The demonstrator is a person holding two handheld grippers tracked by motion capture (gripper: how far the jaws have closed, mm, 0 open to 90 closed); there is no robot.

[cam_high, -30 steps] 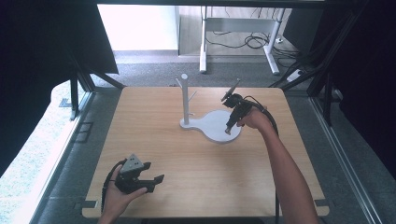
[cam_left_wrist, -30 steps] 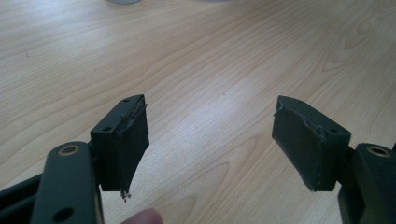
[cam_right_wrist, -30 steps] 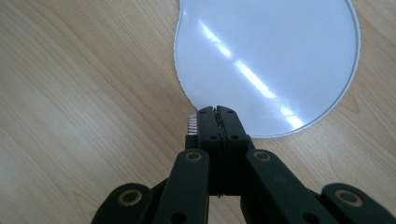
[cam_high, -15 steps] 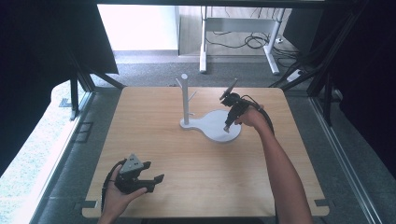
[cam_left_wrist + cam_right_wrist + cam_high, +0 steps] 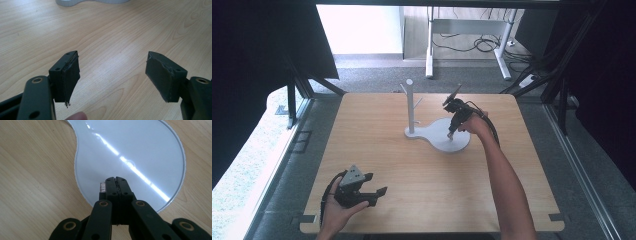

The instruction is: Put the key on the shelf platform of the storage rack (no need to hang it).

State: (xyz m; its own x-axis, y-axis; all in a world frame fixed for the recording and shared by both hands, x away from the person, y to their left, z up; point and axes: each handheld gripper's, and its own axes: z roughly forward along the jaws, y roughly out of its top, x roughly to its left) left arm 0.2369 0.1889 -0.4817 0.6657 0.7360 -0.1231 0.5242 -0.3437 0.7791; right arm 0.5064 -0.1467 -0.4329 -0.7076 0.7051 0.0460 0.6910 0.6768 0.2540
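A white stand has a round flat base plate [image 5: 438, 141] and an upright post [image 5: 410, 105] with short pegs; it sits at the table's far middle. My right gripper [image 5: 451, 135] points steeply down over that plate, jaws shut. In the right gripper view its tips [image 5: 115, 179] hover just above the glossy plate [image 5: 130, 145], with a small ridged scrap at the left pad's edge that I cannot identify. My left gripper [image 5: 376, 183] rests in a hand near the front left of the table, jaws wide open [image 5: 112, 72] with nothing between them. The plate's edge [image 5: 67, 2] shows far off.
The light wooden table [image 5: 377, 140] lies bare around the stand. Desk legs and cables [image 5: 482, 45] stand on the floor beyond the far edge. Dark frame struts [image 5: 294, 95] flank both sides of the table.
My right gripper has come a little lower and nearer over the base plate, still shut. The left gripper has stayed where it was.
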